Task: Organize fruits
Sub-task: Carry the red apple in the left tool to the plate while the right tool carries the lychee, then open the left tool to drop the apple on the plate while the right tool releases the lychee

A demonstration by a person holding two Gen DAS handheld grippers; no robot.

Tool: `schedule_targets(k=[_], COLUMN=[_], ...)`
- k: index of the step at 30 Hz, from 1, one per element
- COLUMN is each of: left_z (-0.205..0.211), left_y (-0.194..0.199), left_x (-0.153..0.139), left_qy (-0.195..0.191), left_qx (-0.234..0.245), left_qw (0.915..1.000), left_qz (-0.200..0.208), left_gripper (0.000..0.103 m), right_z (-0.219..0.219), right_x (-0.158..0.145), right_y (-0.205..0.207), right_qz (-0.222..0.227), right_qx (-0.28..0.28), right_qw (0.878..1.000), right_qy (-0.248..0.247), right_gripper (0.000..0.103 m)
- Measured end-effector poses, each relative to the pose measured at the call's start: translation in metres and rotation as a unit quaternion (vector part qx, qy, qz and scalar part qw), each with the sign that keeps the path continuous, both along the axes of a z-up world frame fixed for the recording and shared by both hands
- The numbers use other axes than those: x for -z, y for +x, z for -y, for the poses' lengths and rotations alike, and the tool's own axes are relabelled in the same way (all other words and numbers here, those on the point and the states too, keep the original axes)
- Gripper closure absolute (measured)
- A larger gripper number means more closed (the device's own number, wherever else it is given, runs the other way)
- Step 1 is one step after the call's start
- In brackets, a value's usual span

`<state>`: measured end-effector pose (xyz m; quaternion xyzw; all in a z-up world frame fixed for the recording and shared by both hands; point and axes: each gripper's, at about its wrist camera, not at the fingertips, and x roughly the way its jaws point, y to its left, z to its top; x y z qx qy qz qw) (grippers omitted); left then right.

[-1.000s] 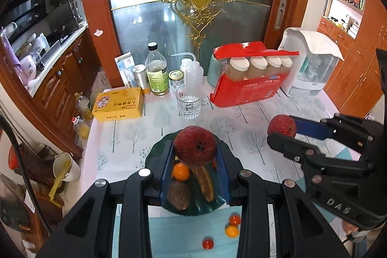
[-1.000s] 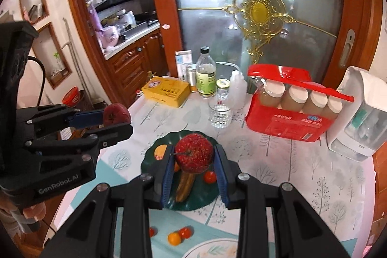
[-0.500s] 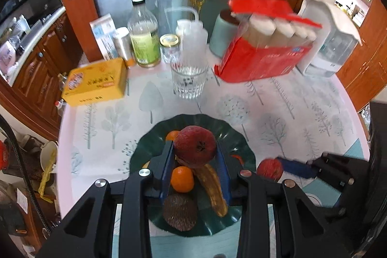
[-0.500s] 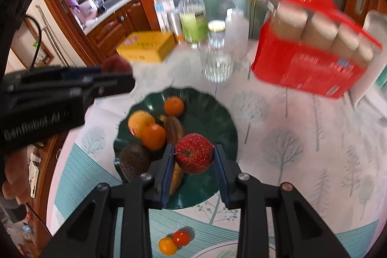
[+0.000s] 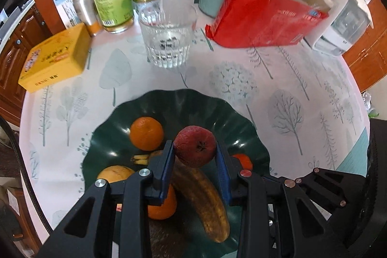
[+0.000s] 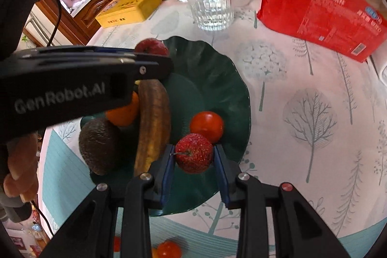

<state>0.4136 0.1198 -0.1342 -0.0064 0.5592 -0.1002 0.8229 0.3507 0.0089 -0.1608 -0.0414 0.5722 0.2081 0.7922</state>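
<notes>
left gripper [image 5: 195,153]: dark red fruit [image 5: 195,149] clamped in jaws over green plate [image 5: 244,122] | right gripper [image 6: 194,156]: speckled red fruit [image 6: 194,153] clamped at plate's 5 o'clock | both judged light, firm, round; mid-sides grip best

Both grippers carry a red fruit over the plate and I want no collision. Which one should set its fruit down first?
Probably the right gripper: its speckled red fruit hangs low over bare green plate beside the tomato. The left gripper holds its fruit directly above the banana.
</notes>
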Motion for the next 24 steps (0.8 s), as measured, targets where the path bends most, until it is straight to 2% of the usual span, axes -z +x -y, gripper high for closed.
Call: schedule_targets(k=[14, 16, 18, 24], left_z=[0.006, 0.006, 0.006, 0.01], left_y=[0.002, 0.001, -0.002, -0.008], left_x=[0.012, 0.012, 0.01, -0.002], left_qy=[0.018, 0.019, 0.018, 0.027], left_qx=[0.012, 0.012, 0.012, 0.02], left_qw=[0.9997, 0.9997, 0.9997, 0.9994], left_qz=[-0.009, -0.009, -0.006, 0.009], left_gripper=[0.07, 0.064, 0.05, 0.04], right_z=[-0.003, -0.003, -0.002, -0.001], right_x=[0.009, 0.01, 0.009, 0.0], right_y=[0.0, 0.0, -0.001, -0.006], right_qz=[-0.006, -0.011, -0.014, -0.003], right_qx=[-0.008, -0.008, -0.009, -0.007], right_qw=[1.0, 1.0, 1.0, 1.0], right_qy=[-0.001, 0.003, 0.013, 0.021], right_gripper=[0.07, 0.069, 0.067, 0.062])
